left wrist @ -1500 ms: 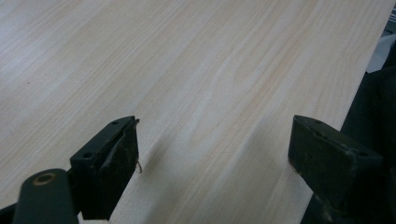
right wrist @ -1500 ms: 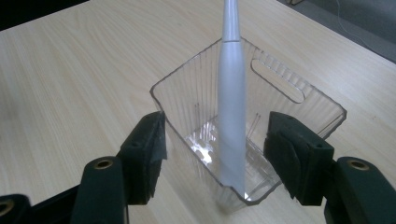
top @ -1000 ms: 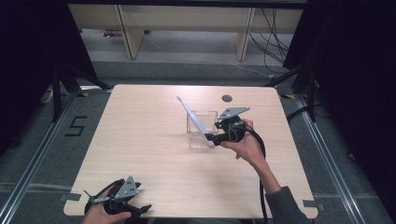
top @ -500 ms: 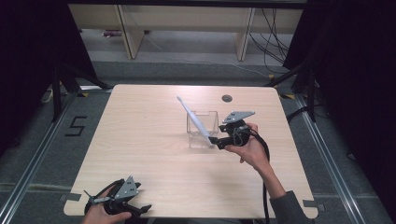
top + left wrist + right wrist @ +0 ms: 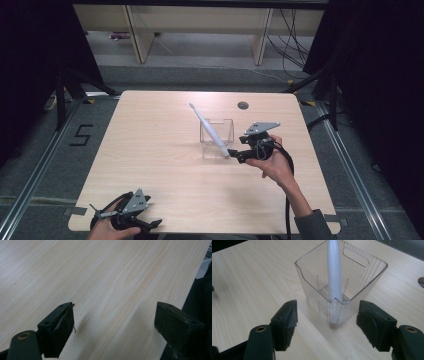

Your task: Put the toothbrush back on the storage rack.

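Note:
A clear ribbed plastic container (image 5: pixel 228 131) stands right of the table's middle. A white toothbrush-like stick (image 5: pixel 209 128) leans in it, its upper end tilted to the far left. In the right gripper view the stick (image 5: pixel 335 272) rests in the notch of the container's (image 5: pixel 317 292) near corner. My right gripper (image 5: pixel 235 155) (image 5: pixel 329 316) is just right of that corner. It is open, and its jaws have just been opening, with no pad touching the container. My left gripper (image 5: pixel 150 223) (image 5: pixel 116 315) rests open at the table's front left edge, with nothing between its jaws.
A dark round hole (image 5: pixel 243 105) sits in the wooden table (image 5: pixel 150 140) near its far edge, behind the container. The tabletop drops off to a dark floor on every side. Shelving stands beyond the far edge.
My right gripper has drawn back a little to the right, away from the container, with its jaws wider. The white stick stays leaning in the container. The left hand has not moved.

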{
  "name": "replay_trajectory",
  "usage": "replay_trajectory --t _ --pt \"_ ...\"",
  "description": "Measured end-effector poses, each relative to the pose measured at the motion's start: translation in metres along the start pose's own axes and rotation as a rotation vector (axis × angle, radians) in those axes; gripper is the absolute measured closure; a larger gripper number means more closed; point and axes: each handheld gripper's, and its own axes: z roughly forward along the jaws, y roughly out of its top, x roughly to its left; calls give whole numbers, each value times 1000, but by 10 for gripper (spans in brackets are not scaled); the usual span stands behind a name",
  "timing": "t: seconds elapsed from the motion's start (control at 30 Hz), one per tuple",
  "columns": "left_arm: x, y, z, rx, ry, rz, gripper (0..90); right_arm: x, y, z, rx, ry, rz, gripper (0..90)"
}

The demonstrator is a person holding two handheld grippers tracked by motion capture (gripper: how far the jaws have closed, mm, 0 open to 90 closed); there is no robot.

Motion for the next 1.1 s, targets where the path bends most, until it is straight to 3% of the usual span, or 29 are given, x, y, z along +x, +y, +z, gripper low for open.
replay_trajectory --t 0.03,0.17,0.2,0.3,0.37,0.4,0.57,0.8,0.83,0.87,0.97,1.03,1.07,1.1 --pt "0 0 0 0 -1 0 157 -1 -1 1 -10 0 -17 317" --pt "-1 0 0 -9 3 -2 157 -1 -4 -1 -13 -10 7 284" --pt "0 0 0 1 0 0 157 0 -6 -3 -5 -12 32 274" --pt "-1 0 0 -9 6 -2 157 -2 -7 -3 -19 -24 6 269" --pt "0 0 0 0 2 0 157 -2 -10 -4 -16 -22 20 269" --pt "0 0 0 1 0 0 157 -4 -11 -4 -28 -34 -5 269" --pt "-1 0 0 -9 5 -1 157 -1 -17 -6 -17 -24 32 269" --pt "-1 0 0 -6 2 -1 157 -2 -22 -8 -25 -22 15 267" --pt "0 0 0 -3 1 0 157 0 -23 -9 -19 -18 37 267" --pt "0 0 0 2 0 1 157 -2 -25 -9 -30 -35 15 267" --pt "0 0 0 2 -1 0 157 -2 -26 -9 -27 -24 16 267" --pt "0 0 0 3 0 1 157 1 -28 -11 -12 -23 55 267" --pt "0 0 0 1 0 0 157 -1 -29 -10 -27 -22 22 267" --pt "0 0 0 1 0 0 157 -1 -30 -11 -28 -27 27 267"
